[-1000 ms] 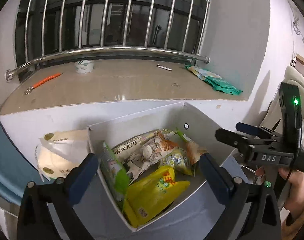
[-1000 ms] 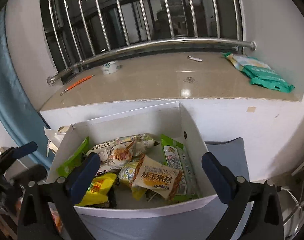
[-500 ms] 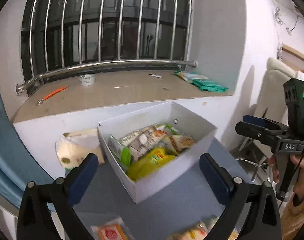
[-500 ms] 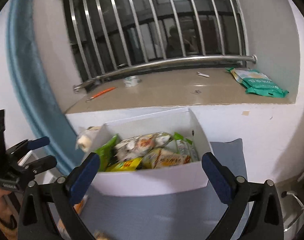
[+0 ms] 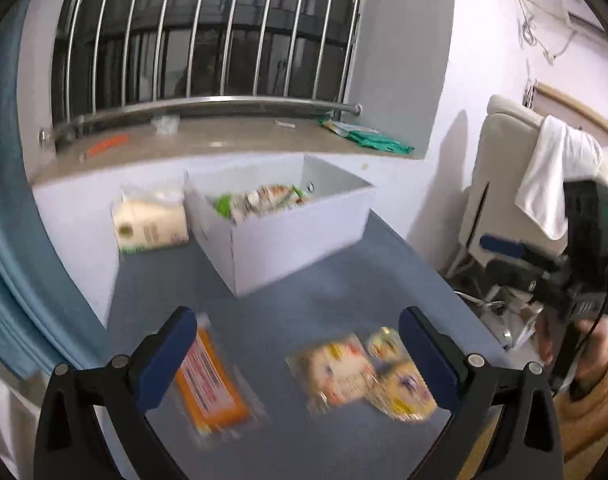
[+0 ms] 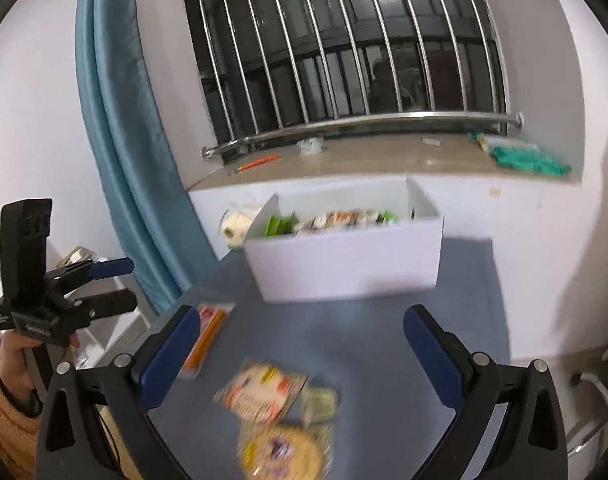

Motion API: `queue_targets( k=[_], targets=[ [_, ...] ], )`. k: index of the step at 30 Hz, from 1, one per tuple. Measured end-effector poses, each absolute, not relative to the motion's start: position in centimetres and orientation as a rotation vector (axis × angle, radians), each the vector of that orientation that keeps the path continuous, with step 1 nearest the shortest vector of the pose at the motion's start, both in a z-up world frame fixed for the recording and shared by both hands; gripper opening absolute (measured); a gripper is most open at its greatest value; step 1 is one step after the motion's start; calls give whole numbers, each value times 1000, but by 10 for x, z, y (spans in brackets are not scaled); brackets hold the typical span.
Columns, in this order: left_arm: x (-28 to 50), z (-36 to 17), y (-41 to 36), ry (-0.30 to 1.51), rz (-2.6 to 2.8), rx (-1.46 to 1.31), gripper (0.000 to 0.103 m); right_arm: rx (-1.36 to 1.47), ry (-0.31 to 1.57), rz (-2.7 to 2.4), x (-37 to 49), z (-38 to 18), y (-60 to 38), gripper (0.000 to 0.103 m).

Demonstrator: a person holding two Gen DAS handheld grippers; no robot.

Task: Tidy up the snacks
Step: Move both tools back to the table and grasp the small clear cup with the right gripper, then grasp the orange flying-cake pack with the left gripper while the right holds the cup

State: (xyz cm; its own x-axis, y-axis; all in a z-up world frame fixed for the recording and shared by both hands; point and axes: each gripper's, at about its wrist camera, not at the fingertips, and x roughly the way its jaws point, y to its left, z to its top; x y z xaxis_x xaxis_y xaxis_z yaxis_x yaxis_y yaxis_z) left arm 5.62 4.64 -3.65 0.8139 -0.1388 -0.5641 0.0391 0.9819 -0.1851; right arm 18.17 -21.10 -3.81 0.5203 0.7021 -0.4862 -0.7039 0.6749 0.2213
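A white box [image 5: 288, 236] [image 6: 351, 264] with several snack packets inside stands at the back of the blue-grey table [image 5: 323, 304] [image 6: 383, 332]. Nearer lie loose snacks: an orange packet [image 5: 210, 384] [image 6: 208, 336], a yellow-red packet [image 5: 335, 372] [image 6: 264, 394] and yellow packets [image 5: 403, 388] [image 6: 284, 448]. My left gripper [image 5: 300, 356] is open above these loose snacks, holding nothing. My right gripper [image 6: 304, 356] is open too, empty, over the same packets. Each gripper shows in the other's view, held in a hand in an orange sleeve.
A paper-towel roll pack [image 5: 150, 224] [image 6: 238, 226] leans beside the box by the wall. The stone window sill [image 5: 224, 140] holds green packs [image 5: 367, 140] [image 6: 527, 158] and an orange pen [image 6: 260, 162]. A chair with a white towel [image 5: 555, 176] stands right; a blue curtain [image 6: 124, 140] hangs left.
Both grippers have pulled back and up from over the box. The box now sits farther off, and loose snacks on the table front have come into view.
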Motion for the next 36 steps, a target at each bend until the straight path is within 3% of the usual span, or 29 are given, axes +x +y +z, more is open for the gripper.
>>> queue_targets(
  k=[11,29,30,31,32,33,34,36],
  targets=[
    [19,-71,52,645,-52,-254,103,-109,733,762,137,-119,-210,103],
    [12,-82,65,660,-21,-269,103,-170,894,780,209,-161,-152,102],
    [12,-84,67,664,-16,-272,103,-163,913,780,213,-164,-150,100],
    [13,-87,69,671,-9,-278,103,-156,931,790,217,-168,-148,90],
    [13,-89,70,676,-6,-282,103,-159,941,788,218,-171,-146,69],
    [13,-91,71,679,-4,-284,103,-167,955,778,220,-174,-144,63],
    [14,-93,72,684,-1,-287,103,-157,942,774,221,-174,-145,35],
    [16,-98,74,695,9,-289,103,-135,964,772,223,-174,-148,34]
  ],
)
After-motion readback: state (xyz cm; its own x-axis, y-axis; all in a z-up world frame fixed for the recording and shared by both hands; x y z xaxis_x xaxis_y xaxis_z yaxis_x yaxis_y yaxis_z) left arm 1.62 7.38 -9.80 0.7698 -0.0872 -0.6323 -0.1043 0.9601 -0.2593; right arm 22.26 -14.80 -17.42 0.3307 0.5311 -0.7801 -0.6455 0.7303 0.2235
